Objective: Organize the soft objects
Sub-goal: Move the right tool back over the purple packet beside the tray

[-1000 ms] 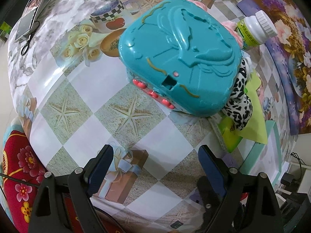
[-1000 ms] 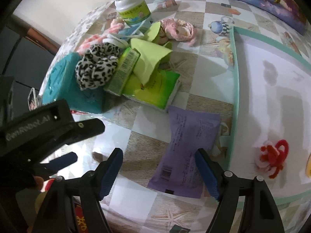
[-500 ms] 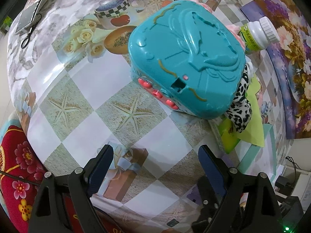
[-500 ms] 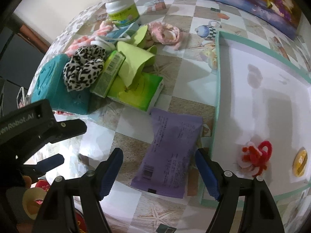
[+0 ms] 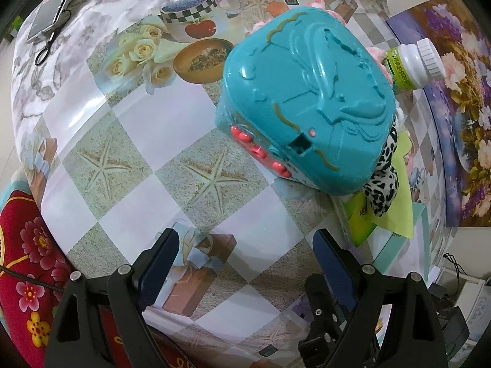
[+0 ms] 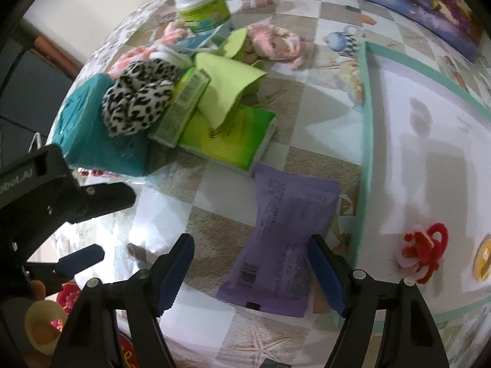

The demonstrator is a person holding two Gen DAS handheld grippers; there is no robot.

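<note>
The teal plastic case (image 5: 307, 104) is hiding most of the clutter in the left wrist view: only a strip of the leopard-print scrunchie (image 5: 383, 181) and a corner of the lime-green cloth (image 5: 399, 211) are peeking out from behind it. The white-capped bottle (image 5: 411, 64) is half blocked there, and its label is too small to read. In the right wrist view the scrunchie (image 6: 138, 98) is resting on the case (image 6: 92, 135), touching a slim green box (image 6: 181, 107); the cloth (image 6: 227, 86) is draping over a green tissue pack (image 6: 227, 141). A pink fluffy scrunchie (image 6: 276, 43) is lying near the bottle (image 6: 202, 3). More pink fabric behind the leopard one is too tangled to identify.

A purple packet (image 6: 285, 239) is lying flat between the right gripper (image 6: 250, 273) fingers, which are standing released, not touching it. The left gripper (image 5: 245, 263) is hovering with fingers spread wide over bare desk (image 5: 172, 128), grasping nothing; its black body is also cutting into the right view's left edge.

A white tray with a mint rim (image 6: 365, 141) is sitting just right of the packet, holding a red-and-white scrunchie (image 6: 423, 254) and a small yellow disc (image 6: 485, 257) cut off by the frame.

The desk is wearing a glossy checkered covering printed with starfish, roses and gift boxes. A floral painting (image 5: 460, 122) is bordering its far side; scissors (image 5: 49, 46) are lying at a far corner.
</note>
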